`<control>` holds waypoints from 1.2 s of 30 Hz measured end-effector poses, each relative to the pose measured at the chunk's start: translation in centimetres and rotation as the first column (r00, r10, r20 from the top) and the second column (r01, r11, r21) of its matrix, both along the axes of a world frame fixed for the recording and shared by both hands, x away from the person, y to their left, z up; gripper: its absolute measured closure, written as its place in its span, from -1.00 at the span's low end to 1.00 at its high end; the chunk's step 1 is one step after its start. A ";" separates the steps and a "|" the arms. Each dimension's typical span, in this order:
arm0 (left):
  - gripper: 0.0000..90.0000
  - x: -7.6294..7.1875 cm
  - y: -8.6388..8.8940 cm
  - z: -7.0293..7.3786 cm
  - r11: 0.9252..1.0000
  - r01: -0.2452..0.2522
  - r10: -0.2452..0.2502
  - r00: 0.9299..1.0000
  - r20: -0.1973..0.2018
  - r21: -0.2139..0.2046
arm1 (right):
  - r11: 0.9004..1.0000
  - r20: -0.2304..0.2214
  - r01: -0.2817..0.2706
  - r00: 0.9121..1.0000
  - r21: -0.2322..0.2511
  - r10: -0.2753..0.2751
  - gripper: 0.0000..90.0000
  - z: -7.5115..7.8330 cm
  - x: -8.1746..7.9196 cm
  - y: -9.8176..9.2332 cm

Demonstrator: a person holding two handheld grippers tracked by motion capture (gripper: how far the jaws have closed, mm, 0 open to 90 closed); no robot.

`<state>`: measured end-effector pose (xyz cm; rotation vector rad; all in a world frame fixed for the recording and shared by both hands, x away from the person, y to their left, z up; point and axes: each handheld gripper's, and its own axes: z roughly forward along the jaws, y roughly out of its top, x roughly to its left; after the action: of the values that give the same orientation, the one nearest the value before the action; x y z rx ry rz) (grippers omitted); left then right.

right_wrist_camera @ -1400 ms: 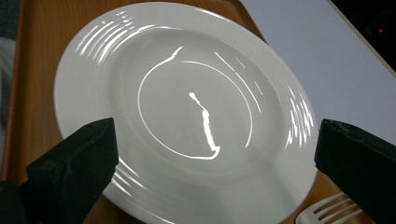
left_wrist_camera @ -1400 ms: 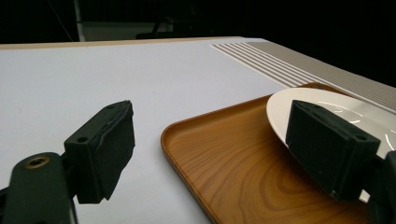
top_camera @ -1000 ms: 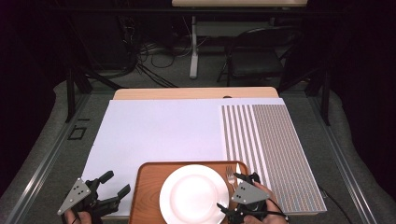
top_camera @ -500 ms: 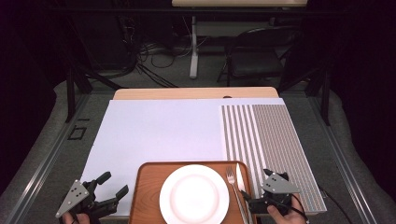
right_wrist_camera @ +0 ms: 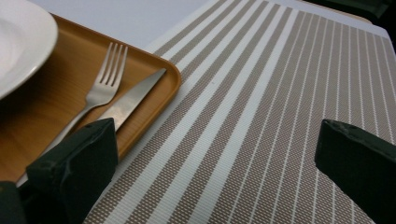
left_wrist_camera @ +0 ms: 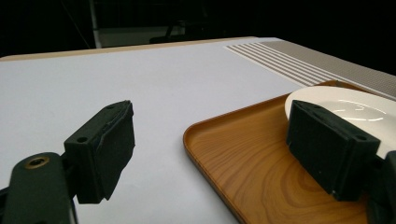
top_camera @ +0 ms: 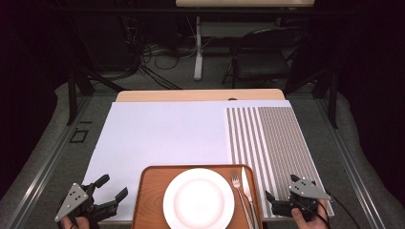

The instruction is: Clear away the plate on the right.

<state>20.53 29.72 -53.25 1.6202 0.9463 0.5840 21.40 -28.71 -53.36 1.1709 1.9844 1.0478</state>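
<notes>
Now that the right gripper (top_camera: 282,202) has pulled off the tray (top_camera: 153,191) and sits over the striped mat (top_camera: 277,143) at the table's near right corner, its jaws are spread wide with nothing between them. A second ago it was over the cutlery at the tray's right edge, so I read that as the fork (top_camera: 237,183) and knife (top_camera: 247,183) being placed and let go. Both lie side by side inside the tray's right rim, just beside the white plate (top_camera: 198,202), which sits mid-tray. Tray rests at the near edge of the table, centred.

Left gripper (top_camera: 107,198) hasn't shifted: off the tray's left edge, over the white sheet (top_camera: 162,133), jaws apart, empty. In the left gripper view one jaw overlaps the tray's near left corner and the plate rim; I can't tell if it touches.

Setting looks about complete, judging from layout.

Obstructions: none on the sheet or mat. Only the tray's raised rim would snag a low sideways approach to the cutlery. Chair and cables behind the table are well clear.
</notes>
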 end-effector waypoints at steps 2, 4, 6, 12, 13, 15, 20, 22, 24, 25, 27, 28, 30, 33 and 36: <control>-0.65 0.0 0.1 0.0 1.000 -0.003 0.003 1.000 -0.002 -0.002 | 1.000 0.008 0.010 1.000 0.002 -0.010 -1.00 0.0 -0.1 -0.2; -0.65 0.0 0.1 0.0 1.000 -0.005 0.005 1.000 -0.001 -0.001 | 1.000 0.007 0.022 1.000 0.004 -0.022 -1.00 0.0 -0.1 -0.5; -0.65 0.0 0.3 0.0 1.000 -0.010 0.010 1.000 -0.002 -0.003 | 1.000 0.004 0.030 1.000 0.006 -0.030 -1.00 -0.1 0.0 -0.7; -0.65 0.1 0.5 -0.1 1.000 -0.017 0.017 1.000 -0.007 0.002 | 0.997 0.003 0.070 0.998 0.024 -0.071 -1.00 -0.2 0.1 -1.4; -0.65 0.1 0.5 -0.1 1.000 -0.019 0.019 1.000 -0.008 0.005 | 0.997 0.006 0.072 0.997 0.030 -0.073 -1.00 -0.2 0.1 -1.4; -0.65 0.1 0.5 -0.1 1.000 -0.020 0.021 1.000 -0.008 0.008 | 0.996 -0.004 0.081 0.997 0.033 -0.081 -1.00 -0.2 0.1 -1.7; -0.65 0.2 0.6 -0.2 1.000 -0.019 0.019 1.000 -0.013 0.011 | 0.995 -0.010 0.099 0.995 0.033 -0.099 -1.00 -0.4 0.2 -1.8; -0.65 0.2 0.6 -0.2 1.000 -0.018 0.019 1.000 -0.013 0.012 | 0.995 -0.012 0.100 0.995 0.031 -0.099 -1.00 -0.4 0.3 -1.7; -0.65 0.3 0.6 -0.2 1.000 -0.018 0.019 1.000 -0.014 0.014 | 0.995 -0.013 0.097 0.995 0.030 -0.097 -1.00 -0.6 0.3 -1.7; -0.65 0.3 0.6 -0.2 1.000 -0.018 0.018 1.000 -0.015 0.014 | 0.995 -0.018 0.097 0.995 0.031 -0.097 -1.00 -0.6 0.4 -1.7; -0.65 0.3 0.6 -0.2 1.000 -0.019 0.019 1.000 -0.019 0.014 | 0.995 -0.023 0.099 0.995 0.032 -0.098 -1.00 -0.7 0.4 -1.8; -0.65 0.3 0.6 -0.2 1.000 -0.020 0.020 1.000 -0.018 0.013 | 0.994 -0.022 0.100 0.995 0.034 -0.100 -1.00 -0.7 0.4 -1.8; -0.65 0.3 0.7 -0.2 1.000 -0.021 0.021 1.000 -0.018 0.014 | 0.994 -0.028 0.101 0.995 0.033 -0.100 -1.00 -0.8 0.4 -1.9; -0.65 0.3 0.7 -0.2 1.000 -0.022 0.022 1.000 -0.018 0.013 | 0.993 -0.029 0.111 0.993 0.041 -0.110 -1.00 -0.9 0.5 -2.0; -0.65 0.3 0.7 -0.2 1.000 -0.023 0.023 1.000 -0.019 0.013 | 0.993 -0.025 0.114 0.993 0.045 -0.113 -1.00 -0.9 0.5 -2.1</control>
<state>20.85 30.43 -53.42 1.6304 0.9781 0.5920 21.86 -30.76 -54.27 1.3095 1.8963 1.0313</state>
